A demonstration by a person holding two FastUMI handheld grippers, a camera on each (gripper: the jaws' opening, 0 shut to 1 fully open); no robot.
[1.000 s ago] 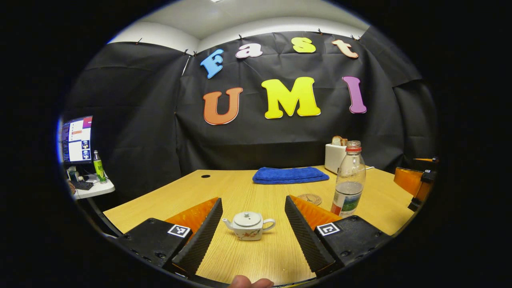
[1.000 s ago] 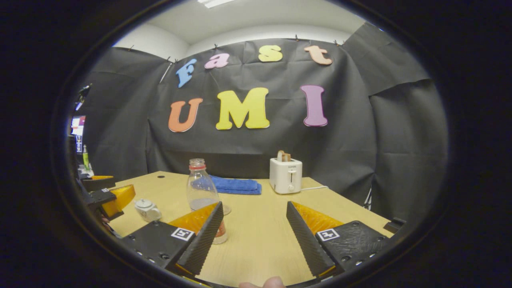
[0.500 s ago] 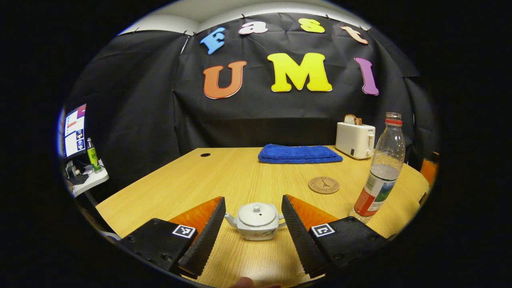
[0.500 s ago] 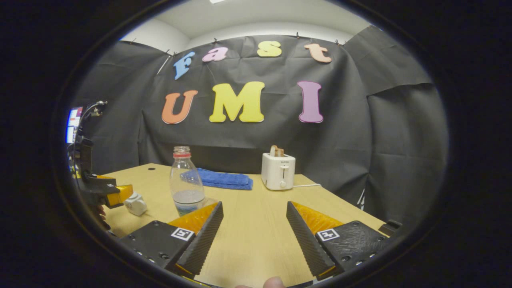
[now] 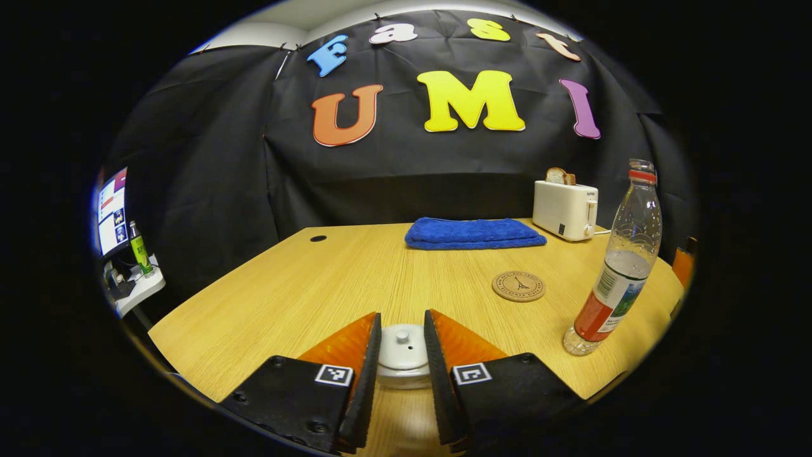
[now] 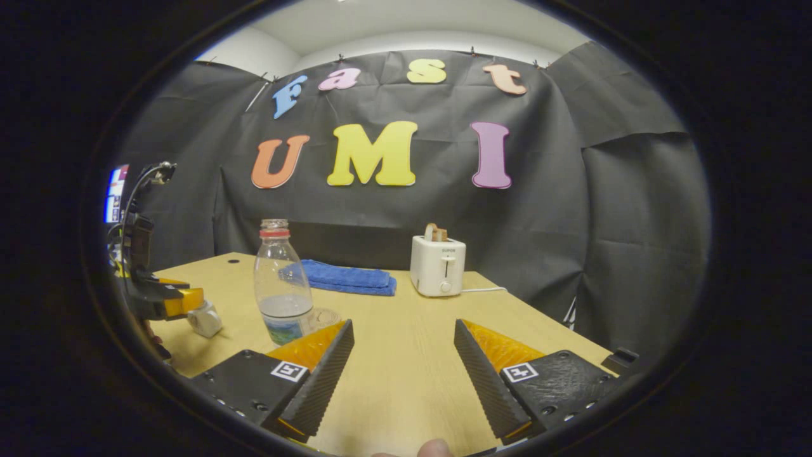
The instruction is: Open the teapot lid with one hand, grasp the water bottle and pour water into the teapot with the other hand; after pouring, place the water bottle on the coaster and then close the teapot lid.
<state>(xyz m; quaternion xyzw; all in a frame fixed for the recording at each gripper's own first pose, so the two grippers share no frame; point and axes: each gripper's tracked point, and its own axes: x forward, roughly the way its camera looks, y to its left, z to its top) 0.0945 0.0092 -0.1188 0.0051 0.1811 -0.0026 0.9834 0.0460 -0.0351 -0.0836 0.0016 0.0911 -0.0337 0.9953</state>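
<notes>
Far over at the left edge of the left gripper view, a monitor (image 5: 111,209) and a green bottle (image 5: 139,249) sit on a side desk beyond the surface (image 5: 304,285). Low in the middle of the frame, the left hand-held gripper (image 5: 401,365) has its two fingers narrowed around the white teapot (image 5: 401,371), one close on each side of the teapot lid (image 5: 401,346) with its small knob; whether they actually press on it I cannot tell. Behind, at mid-frame, a folded blue towel (image 5: 474,233) lies by the wall. Right of centre a round coaster (image 5: 518,286) lies bare on the wood, and further right stands the water bottle (image 5: 618,266), upright, uncapped, partly filled, well apart from the teapot. A white toaster (image 5: 564,208) with bread in it stands behind the bottle.

In the right gripper view, the left hand-held gripper (image 6: 168,299) shows at the left edge over the teapot (image 6: 204,320). The water bottle (image 6: 281,285) stands left of centre, just above the left finger (image 6: 320,374) of the right hand-held gripper (image 6: 401,374), which is spread wide with nothing but bare wood between its fingers. The towel (image 6: 346,278) and toaster (image 6: 438,266) lie behind, mid-frame.
</notes>
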